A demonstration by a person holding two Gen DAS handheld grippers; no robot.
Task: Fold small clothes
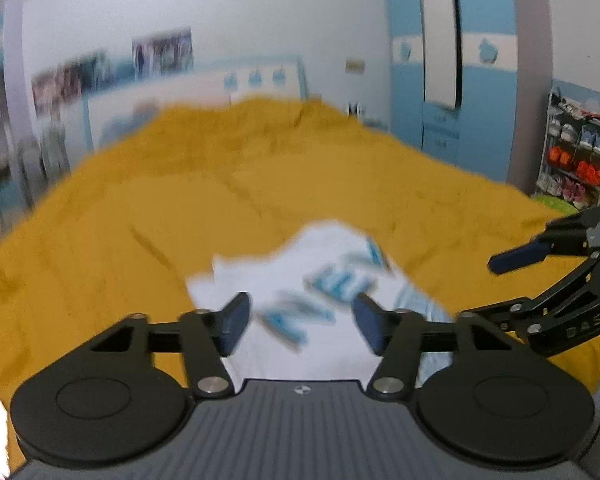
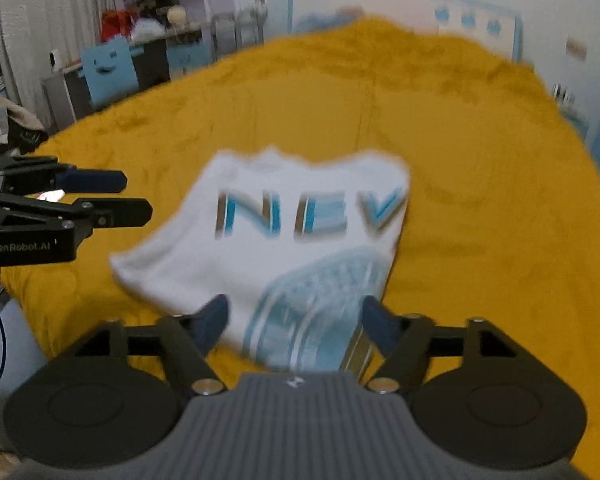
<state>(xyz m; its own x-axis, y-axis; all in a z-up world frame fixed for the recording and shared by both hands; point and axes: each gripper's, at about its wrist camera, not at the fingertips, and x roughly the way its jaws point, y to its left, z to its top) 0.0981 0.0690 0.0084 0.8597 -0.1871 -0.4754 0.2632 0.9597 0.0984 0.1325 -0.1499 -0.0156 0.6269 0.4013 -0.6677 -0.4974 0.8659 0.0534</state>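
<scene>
Left gripper: jaws spread, holding nothing.
Right gripper: jaws spread, holding nothing.
T-shirt: white, partly folded on the yellow blanket.
Around: blue chair, shoe rack.

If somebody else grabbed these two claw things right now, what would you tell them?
Left gripper: open, empty, above the near part of the white T-shirt.
Right gripper: open, empty, near the shirt's lower edge.
The shirt lies on the mustard blanket, print facing up, and looks partly folded already.
Left to do: finish folding. The frames are blurry, so check the edges first.
</scene>
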